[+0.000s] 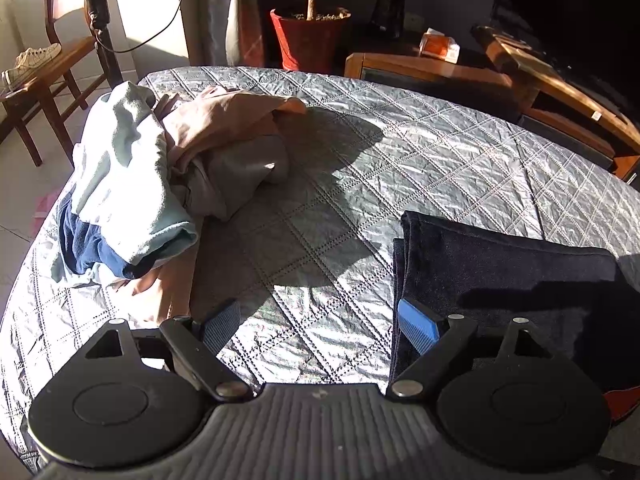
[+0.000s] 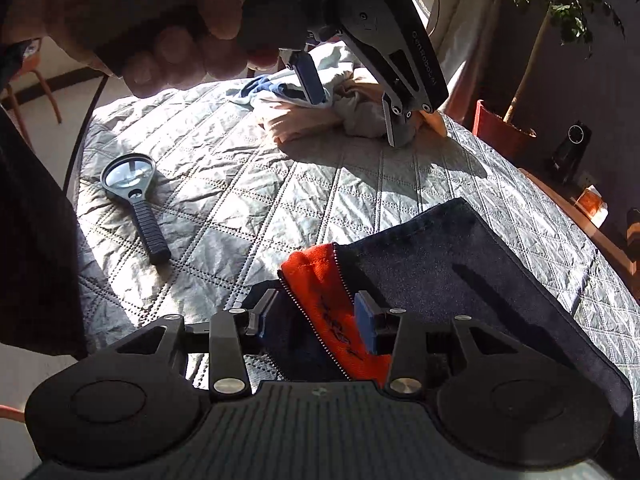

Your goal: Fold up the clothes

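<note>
Evidently the jeans [image 2: 460,264] are heavy, stiff denim; grip the thick hem. Right gripper [image 2: 316,320] straddles the orange lining [image 2: 332,292], unclenched; left gripper [image 1: 320,326] released.

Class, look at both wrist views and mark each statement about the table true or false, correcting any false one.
1. The left gripper is open with nothing between its fingers. True.
2. The dark folded garment lies in the unfolded clothes pile. False: it lies apart from it.
3. A magnifying glass lies on the quilted cover. True.
4. The plant pot stands on the table. False: it stands on the floor beyond it.
</note>
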`<act>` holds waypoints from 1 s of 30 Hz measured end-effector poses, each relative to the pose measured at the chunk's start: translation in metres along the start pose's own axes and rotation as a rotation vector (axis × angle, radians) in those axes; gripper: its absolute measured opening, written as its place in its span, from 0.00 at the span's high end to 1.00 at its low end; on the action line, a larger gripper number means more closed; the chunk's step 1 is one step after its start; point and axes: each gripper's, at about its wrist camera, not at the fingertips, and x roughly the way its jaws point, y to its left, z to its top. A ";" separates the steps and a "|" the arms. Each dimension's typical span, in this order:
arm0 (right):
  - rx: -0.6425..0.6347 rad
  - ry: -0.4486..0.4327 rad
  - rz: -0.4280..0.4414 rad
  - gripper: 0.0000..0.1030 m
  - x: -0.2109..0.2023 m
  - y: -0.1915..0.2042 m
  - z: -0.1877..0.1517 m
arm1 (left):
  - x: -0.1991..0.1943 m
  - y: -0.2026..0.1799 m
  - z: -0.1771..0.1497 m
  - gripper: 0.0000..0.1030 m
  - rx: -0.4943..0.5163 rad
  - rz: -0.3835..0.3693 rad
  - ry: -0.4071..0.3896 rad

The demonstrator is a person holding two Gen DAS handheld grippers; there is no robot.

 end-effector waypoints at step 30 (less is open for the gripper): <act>-0.148 0.067 0.132 0.94 0.005 0.029 -0.022 | 0.011 -0.018 -0.010 0.17 0.080 0.001 0.036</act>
